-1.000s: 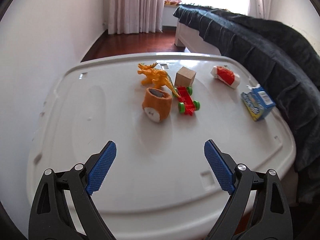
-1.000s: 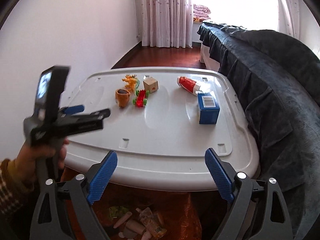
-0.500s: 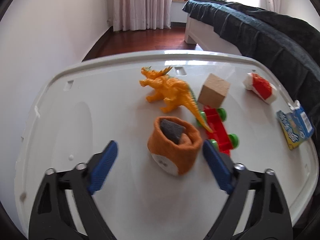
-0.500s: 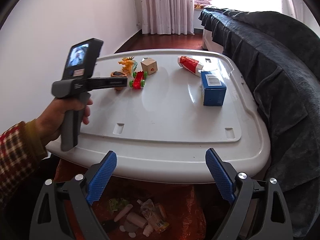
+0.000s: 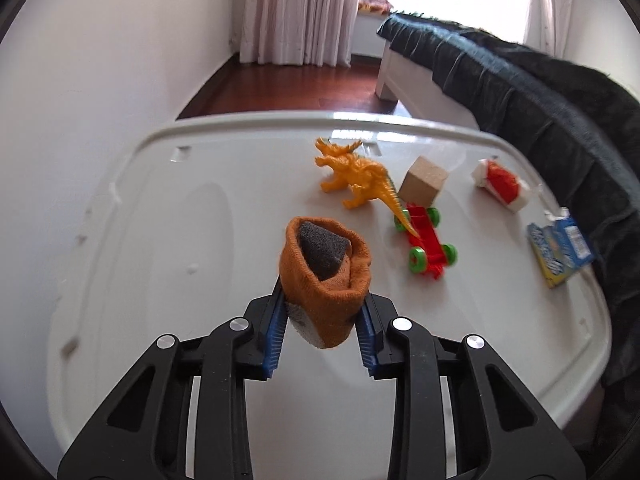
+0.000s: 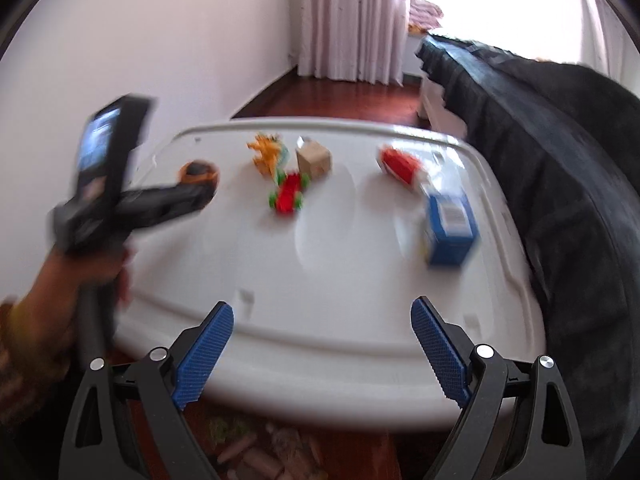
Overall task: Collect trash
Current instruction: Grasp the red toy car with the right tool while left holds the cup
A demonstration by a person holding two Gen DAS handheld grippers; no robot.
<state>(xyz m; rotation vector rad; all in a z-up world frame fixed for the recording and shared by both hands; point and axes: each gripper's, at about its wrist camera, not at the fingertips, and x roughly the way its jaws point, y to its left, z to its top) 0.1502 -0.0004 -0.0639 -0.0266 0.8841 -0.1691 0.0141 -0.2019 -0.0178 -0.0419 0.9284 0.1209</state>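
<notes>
Left jaws close in on the orange sock

The left gripper (image 5: pixel 322 322) has advanced from the tabletop's (image 5: pixel 168 264) near edge toward its middle; its jaws, wide a second ago, are closing around the orange sock (image 5: pixel 324 276), apparently pressing it. The right gripper (image 6: pixel 320 354) has edged closer to the near edge.

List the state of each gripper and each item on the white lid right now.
left gripper: jaws closing, orange sock between them
orange sock: rolled, grey inside
right gripper: open, empty
orange dinosaur: standing
wooden block: tilted
red toy car: on wheels
red-and-white wrapper: lying
blue carton: lying flat
</notes>
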